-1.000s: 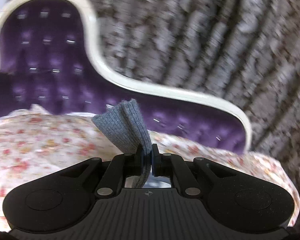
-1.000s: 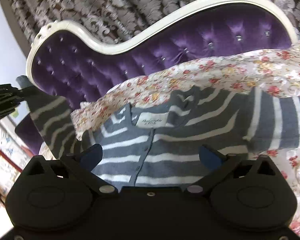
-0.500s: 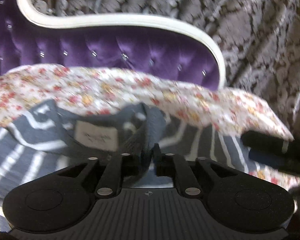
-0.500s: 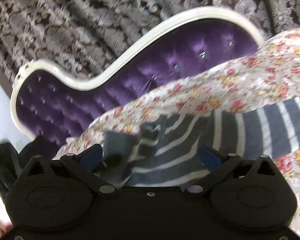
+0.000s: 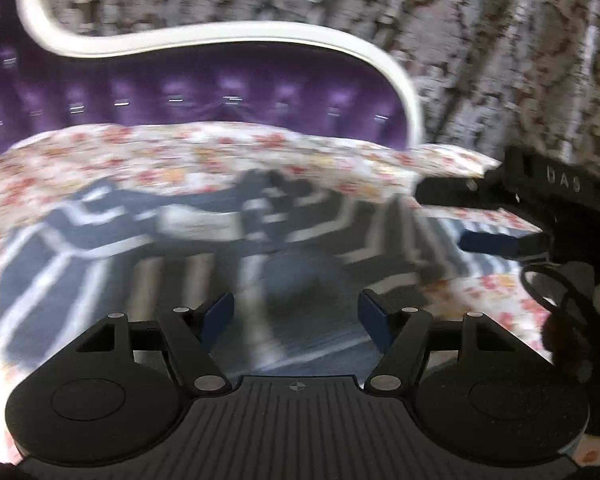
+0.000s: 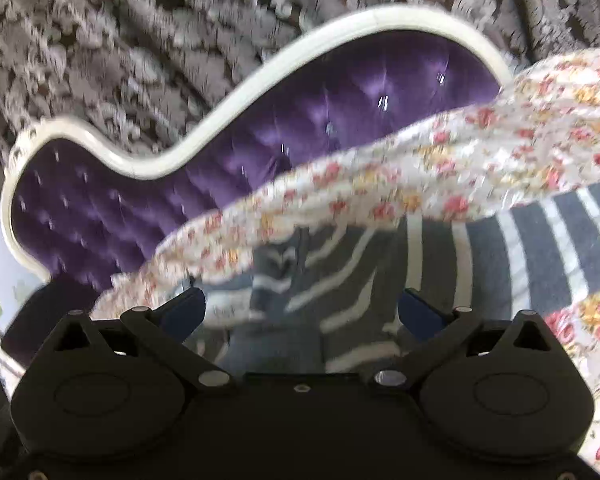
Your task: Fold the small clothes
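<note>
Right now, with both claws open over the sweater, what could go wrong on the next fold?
1. The sleeve lies bunched on the sweater; it may be folded in crooked.
2. The sheet is rumpled by the collar; a low grab might catch it too.
3. The right claw hovers close beside the left claw over the same garment; they could collide.

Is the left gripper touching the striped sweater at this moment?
Cannot tell. In the left wrist view the left gripper is open above the striped sweater, but blur hides any contact or gap.
</note>
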`<control>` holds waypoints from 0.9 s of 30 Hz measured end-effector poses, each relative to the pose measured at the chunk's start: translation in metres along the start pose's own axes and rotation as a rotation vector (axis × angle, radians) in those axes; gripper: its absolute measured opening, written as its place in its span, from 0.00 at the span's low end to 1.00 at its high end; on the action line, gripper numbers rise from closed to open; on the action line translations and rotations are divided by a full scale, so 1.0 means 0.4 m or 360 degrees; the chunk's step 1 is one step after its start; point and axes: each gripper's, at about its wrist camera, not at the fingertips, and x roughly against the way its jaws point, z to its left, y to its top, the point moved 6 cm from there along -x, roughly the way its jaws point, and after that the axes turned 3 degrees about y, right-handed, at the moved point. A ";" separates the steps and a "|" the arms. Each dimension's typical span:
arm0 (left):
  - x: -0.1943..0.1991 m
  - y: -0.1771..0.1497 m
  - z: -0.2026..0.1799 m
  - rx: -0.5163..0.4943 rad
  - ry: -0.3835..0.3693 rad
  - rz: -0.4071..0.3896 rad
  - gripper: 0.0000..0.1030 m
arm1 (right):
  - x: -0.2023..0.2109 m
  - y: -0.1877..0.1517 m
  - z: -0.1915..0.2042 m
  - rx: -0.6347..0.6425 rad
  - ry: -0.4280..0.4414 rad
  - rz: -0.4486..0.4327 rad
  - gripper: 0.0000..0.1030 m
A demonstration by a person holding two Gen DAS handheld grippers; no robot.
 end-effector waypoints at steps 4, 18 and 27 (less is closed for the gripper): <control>0.035 -0.045 0.079 0.0125 0.0140 0.0013 0.65 | -0.042 -0.042 0.010 0.0102 -0.0022 0.0099 0.99; 0.029 -0.141 0.134 0.0128 0.0375 0.0011 0.80 | -0.118 -0.105 0.024 0.0287 -0.0060 0.0227 0.75; 0.017 -0.162 0.117 0.0118 0.0444 -0.0004 1.00 | -0.125 -0.105 0.022 0.0326 -0.0079 0.0211 0.56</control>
